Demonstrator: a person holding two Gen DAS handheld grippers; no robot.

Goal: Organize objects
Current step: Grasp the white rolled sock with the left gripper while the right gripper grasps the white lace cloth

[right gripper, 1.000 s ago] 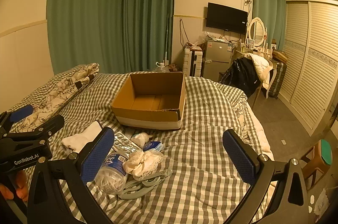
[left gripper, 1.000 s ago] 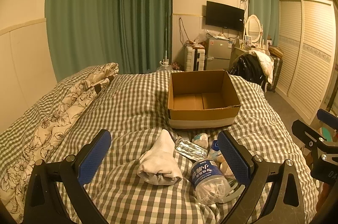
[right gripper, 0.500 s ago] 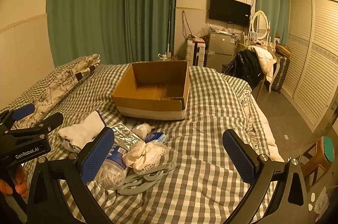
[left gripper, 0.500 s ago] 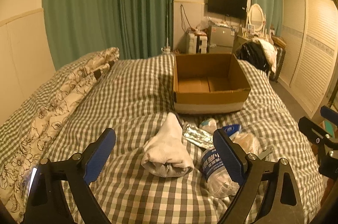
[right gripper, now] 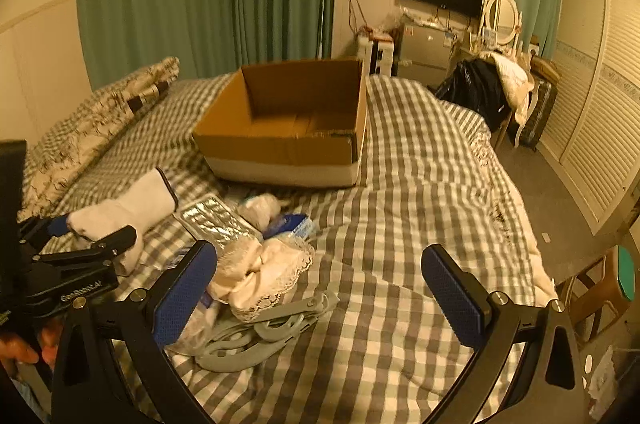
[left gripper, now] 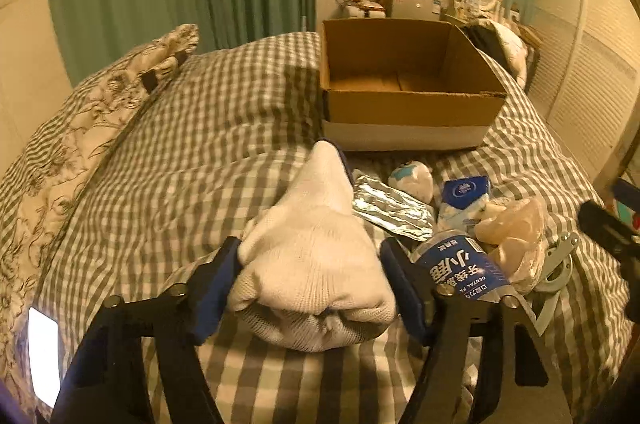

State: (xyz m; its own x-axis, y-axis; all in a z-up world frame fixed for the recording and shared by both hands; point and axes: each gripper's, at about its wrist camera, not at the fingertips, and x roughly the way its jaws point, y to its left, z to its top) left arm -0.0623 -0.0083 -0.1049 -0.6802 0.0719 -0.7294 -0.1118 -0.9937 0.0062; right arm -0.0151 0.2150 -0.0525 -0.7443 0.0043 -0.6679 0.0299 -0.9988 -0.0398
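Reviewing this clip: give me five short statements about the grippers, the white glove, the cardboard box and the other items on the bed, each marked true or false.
1. The left gripper has its jaws on either side of the white glove. True.
2. The cardboard box already holds the glove. False: no items show in the visible part of the box, and the glove lies on the checked bedspread.
3. The right gripper grips the lace cloth. False: its jaws stand wide apart and hold nothing.
4. A silver foil packet lies right of the glove in the left wrist view. True.
5. The dental floss bottle stands upright in the box. False: it lies on the bed beside the glove.
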